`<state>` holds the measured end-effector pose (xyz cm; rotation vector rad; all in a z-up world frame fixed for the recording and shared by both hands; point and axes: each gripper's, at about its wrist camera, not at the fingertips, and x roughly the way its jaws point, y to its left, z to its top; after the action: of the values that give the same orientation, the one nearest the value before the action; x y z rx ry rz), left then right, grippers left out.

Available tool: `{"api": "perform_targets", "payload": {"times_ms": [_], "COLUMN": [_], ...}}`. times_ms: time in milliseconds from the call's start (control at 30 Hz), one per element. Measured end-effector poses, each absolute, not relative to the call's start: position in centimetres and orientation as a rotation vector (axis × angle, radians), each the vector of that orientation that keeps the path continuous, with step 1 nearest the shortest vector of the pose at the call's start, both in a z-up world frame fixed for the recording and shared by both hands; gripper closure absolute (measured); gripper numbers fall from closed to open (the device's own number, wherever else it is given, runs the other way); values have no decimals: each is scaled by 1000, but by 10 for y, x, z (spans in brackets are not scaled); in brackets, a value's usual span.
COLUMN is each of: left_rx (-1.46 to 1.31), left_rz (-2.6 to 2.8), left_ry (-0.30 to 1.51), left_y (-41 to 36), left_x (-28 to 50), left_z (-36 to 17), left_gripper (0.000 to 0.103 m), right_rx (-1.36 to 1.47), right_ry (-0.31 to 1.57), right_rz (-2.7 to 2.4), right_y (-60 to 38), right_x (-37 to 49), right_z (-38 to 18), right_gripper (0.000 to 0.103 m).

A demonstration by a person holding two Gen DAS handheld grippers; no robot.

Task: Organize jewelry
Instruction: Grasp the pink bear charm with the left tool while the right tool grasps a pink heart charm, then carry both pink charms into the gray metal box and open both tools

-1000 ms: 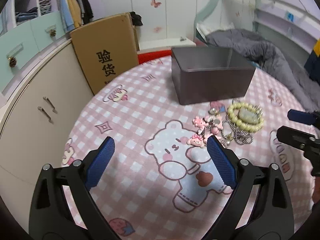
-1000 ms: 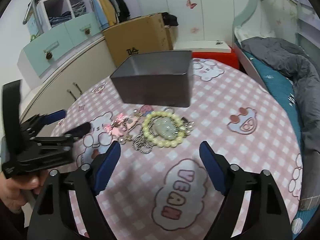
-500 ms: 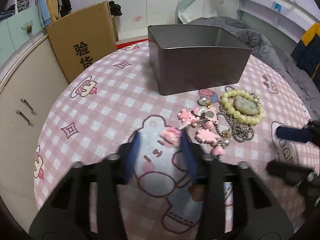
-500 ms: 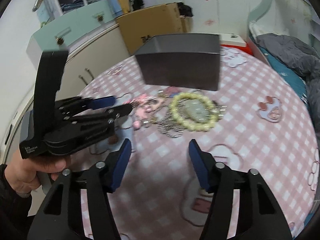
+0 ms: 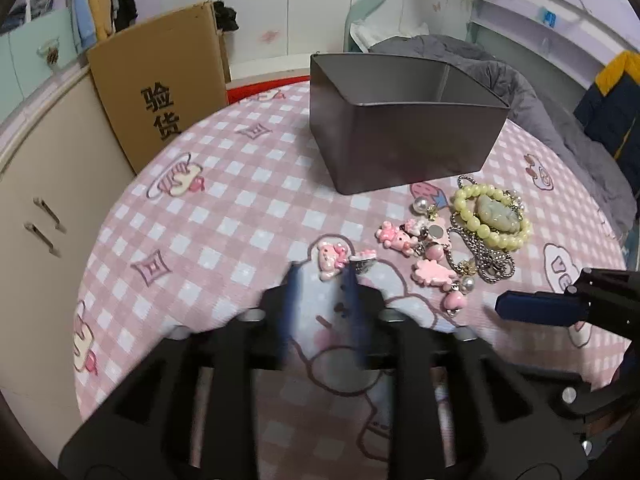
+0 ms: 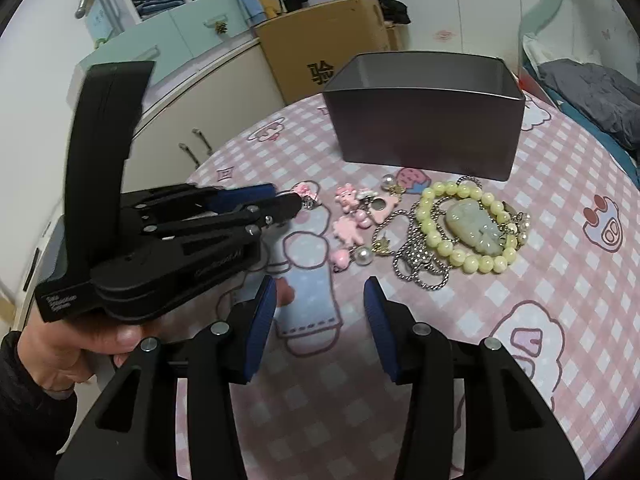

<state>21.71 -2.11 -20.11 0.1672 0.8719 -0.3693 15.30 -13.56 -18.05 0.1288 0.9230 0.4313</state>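
Observation:
A pile of jewelry lies on the pink checked tablecloth in front of a grey metal box (image 5: 404, 148) (image 6: 424, 120): a yellow-green bead bracelet with a jade pendant (image 5: 494, 216) (image 6: 468, 228), a silver chain (image 6: 420, 264), pink charms (image 5: 416, 240) (image 6: 352, 220) and pearls. My left gripper (image 5: 320, 280) (image 6: 290, 202) has its fingers narrowed around a pink charm clip (image 5: 332, 260) at the pile's left edge; motion blur hides the contact. My right gripper (image 6: 320, 300) is open and empty, just short of the pile.
A cardboard box (image 5: 160, 80) leans on the cream cabinet (image 5: 36, 184) at the table's far left. A bed with a grey blanket (image 5: 540, 92) lies beyond the table on the right. The round table's edge (image 5: 92, 264) curves close at the left.
My left gripper moved forward to the pink charm and narrowed from wide open. My right gripper narrowed a little and shifted toward the pile. The pink charm now lies apart from the pile.

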Motion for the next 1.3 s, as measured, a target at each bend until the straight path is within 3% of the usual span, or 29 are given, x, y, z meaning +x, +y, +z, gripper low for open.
{"api": "perform_targets", "payload": {"times_ms": [33,200,267,300,367,400,567,633,1000,1300], "left_rx": [180,203,189,187,187,180,115,86,-31,-69], "left_rz": [-342,-374,-414,-420,-440,-443,-430,-419,-401,-441], "left_ry": [846,837,889,882,874,875,881,882,891,825], "left_y": [-21,-24,-25,-24,-23,-21,-6,-1,17,17], "left_x": [218,230,238,238,237,237,231,226,199,183], "left_z": [-198,-199,-206,-206,-205,-205,-205,-205,-201,-163], "left_gripper": [16,13,39,43,71,75,79,79,79,79], "right_rx": [123,101,86,76,65,61,-17,-44,145,286], "right_ry": [928,930,930,929,925,924,903,890,862,786], "right_rz": [424,412,397,387,371,363,316,301,438,539], "right_y": [-135,-127,-124,-122,-120,-118,-106,-105,-137,-166], "right_x": [155,163,166,167,170,172,177,176,155,144], "right_z": [-182,-184,-184,-185,-186,-186,-189,-190,-174,-129], "right_gripper": [60,61,63,65,69,71,78,93,93,93]}}
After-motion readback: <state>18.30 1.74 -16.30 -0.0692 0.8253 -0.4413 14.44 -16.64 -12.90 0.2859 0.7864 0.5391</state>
